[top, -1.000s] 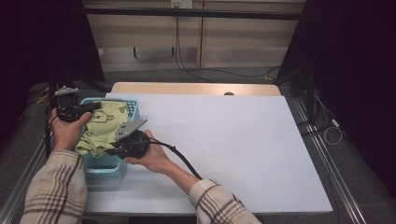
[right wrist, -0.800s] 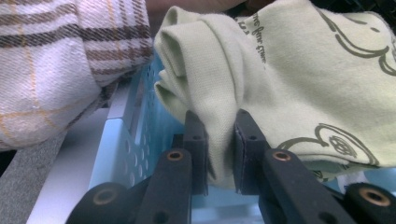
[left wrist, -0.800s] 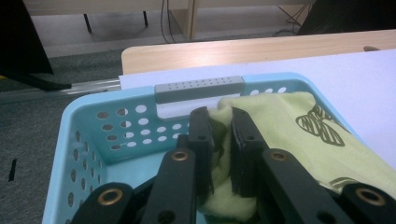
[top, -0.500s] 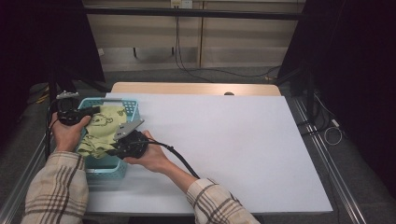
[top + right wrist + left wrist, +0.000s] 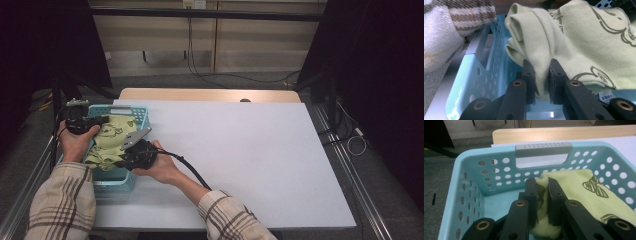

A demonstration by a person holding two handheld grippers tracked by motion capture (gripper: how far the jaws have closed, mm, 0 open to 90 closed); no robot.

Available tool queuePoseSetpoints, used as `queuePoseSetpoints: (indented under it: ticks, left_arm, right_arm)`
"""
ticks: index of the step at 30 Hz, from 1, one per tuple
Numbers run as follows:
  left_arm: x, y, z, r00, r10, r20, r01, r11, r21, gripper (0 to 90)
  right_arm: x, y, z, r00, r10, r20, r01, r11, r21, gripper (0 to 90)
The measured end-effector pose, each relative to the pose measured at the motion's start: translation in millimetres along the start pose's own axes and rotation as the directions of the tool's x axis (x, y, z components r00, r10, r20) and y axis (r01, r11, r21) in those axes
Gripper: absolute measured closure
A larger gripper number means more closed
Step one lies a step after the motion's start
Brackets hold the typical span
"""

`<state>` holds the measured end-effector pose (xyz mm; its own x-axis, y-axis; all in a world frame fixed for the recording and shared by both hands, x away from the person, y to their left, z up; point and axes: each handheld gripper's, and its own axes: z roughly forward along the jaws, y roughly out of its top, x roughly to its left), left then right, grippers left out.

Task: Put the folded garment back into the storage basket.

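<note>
Cloth (image 5: pixel 111 141) lies in the basket (image 5: pixel 116 178) at the counter's (image 5: pixel 260 150) left; both grippers' jaws, left (image 5: pixel 102 120) and right (image 5: pixel 119 163), pinch it.

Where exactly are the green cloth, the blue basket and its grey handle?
green cloth (image 5: pixel 111 141), high view, on the printed middle of the fabric.
blue basket (image 5: pixel 471 182), left gripper view, on its holed far wall.
grey handle (image 5: pixel 543 147), left gripper view, on the middle of the bar.

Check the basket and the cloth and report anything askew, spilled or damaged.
Nothing stands out. The light green cloth sits bunched in the blue basket at the table's left edge, pinched by the left gripper and the right gripper. No tears or spills show.
</note>
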<state>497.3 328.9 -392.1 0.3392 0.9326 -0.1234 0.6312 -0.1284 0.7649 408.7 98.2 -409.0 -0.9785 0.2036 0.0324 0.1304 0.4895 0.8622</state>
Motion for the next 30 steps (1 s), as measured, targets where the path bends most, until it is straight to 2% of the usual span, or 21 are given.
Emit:
queuePoseSetpoints:
  ticks: [9,11,22,25,28,29,30]
  left_arm:
    - [-2.0,1.1,4.3,0.9996,0.027,-0.007,-0.027,0.9995,0.017,80.9]
    - [-2.7,1.1,5.0,1.0000,0.008,0.002,-0.008,0.9998,0.018,80.8]
    - [-2.4,1.1,8.1,0.9998,0.012,-0.016,-0.012,0.9995,0.028,79.6]
    - [-2.1,0.8,8.6,0.9998,0.010,-0.018,-0.009,0.9994,0.033,78.4]
    - [-2.3,0.9,8.7,0.9995,0.014,-0.029,-0.014,0.9995,0.029,73.8]
    - [-2.8,0.6,8.0,0.9997,0.012,-0.021,-0.011,0.9996,0.027,71.9]
    - [-3.4,0.6,7.6,0.9993,0.023,-0.028,-0.022,0.9995,0.022,71.6]
  right_arm:
    - [-3.0,-2.5,2.8,0.9999,0.002,-0.015,-0.002,1.000,0.006,78.1]
    - [-2.6,-2.5,3.8,0.9997,0.012,-0.019,-0.012,1.000,0.011,78.0]
    - [-3.7,-2.5,5.1,0.9992,0.025,-0.033,-0.024,1.000,0.017,76.3]
    - [-3.6,-1.7,4.5,0.9989,0.032,-0.036,-0.031,0.999,0.022,74.3]
    - [-3.0,-1.6,4.9,0.9987,0.033,-0.039,-0.032,0.999,0.023,71.4]
    - [-2.5,-1.3,4.9,0.9986,0.038,-0.038,-0.037,0.999,0.019,70.6]
    - [-2.6,-1.0,4.5,0.9989,0.034,-0.031,-0.033,0.999,0.015,69.4]
